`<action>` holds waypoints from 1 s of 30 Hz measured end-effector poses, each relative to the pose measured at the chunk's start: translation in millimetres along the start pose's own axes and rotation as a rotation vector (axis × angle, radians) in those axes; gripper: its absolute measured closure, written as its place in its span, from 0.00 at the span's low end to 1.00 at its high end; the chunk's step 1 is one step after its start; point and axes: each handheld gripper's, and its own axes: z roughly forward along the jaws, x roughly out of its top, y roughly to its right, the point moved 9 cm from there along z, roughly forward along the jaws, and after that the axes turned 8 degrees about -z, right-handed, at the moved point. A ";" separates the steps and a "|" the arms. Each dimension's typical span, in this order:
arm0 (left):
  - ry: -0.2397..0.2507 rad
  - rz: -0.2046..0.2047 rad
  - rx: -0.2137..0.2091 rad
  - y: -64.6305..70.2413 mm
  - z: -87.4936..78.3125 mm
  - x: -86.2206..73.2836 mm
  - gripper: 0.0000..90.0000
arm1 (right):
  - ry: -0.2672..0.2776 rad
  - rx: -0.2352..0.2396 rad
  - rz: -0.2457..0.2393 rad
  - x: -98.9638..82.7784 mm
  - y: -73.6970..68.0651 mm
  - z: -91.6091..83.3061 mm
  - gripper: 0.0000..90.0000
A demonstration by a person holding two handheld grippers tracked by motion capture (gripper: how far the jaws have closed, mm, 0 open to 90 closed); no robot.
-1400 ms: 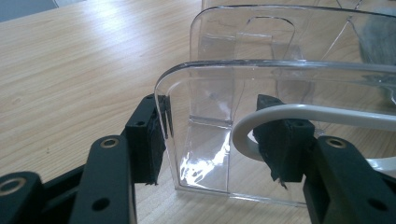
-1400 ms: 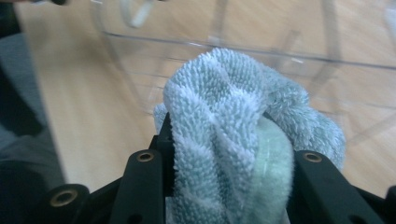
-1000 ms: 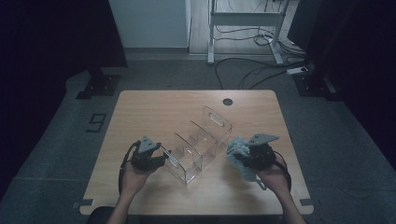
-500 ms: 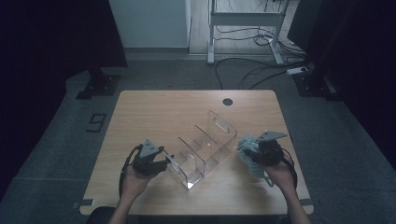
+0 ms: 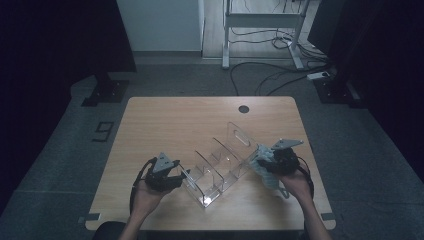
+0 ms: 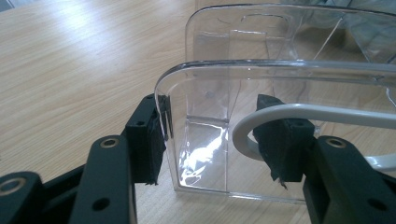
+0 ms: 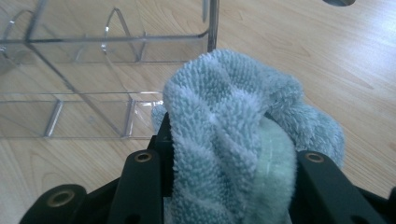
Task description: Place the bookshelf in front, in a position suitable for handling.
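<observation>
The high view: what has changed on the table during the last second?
The right hand-held gripper, shut on the cloth, drew back from the clear organizer toward the table's right near side. The organizer's far end swung slightly right. The left hand-held gripper stayed at the organizer's near end wall.

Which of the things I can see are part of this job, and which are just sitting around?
In the job: clear organiser, held at one end wall by left claw; blue cloth, gripped in right claw.
Lying about: floor cables, metal stand.
</observation>
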 end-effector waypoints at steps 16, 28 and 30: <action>-0.001 -0.001 -0.018 2.0 0.0 -0.2 0.51 | -0.085 -0.001 -0.012 -10.8 -4.0 28.6 0.66; 0.001 -0.008 -0.016 1.4 0.4 0.3 0.51 | -0.165 -0.007 -0.019 -25.4 -6.2 45.9 0.66; 0.002 -0.010 -0.014 1.0 0.4 0.3 0.51 | -0.170 -0.004 -0.014 -27.2 -6.0 47.4 0.66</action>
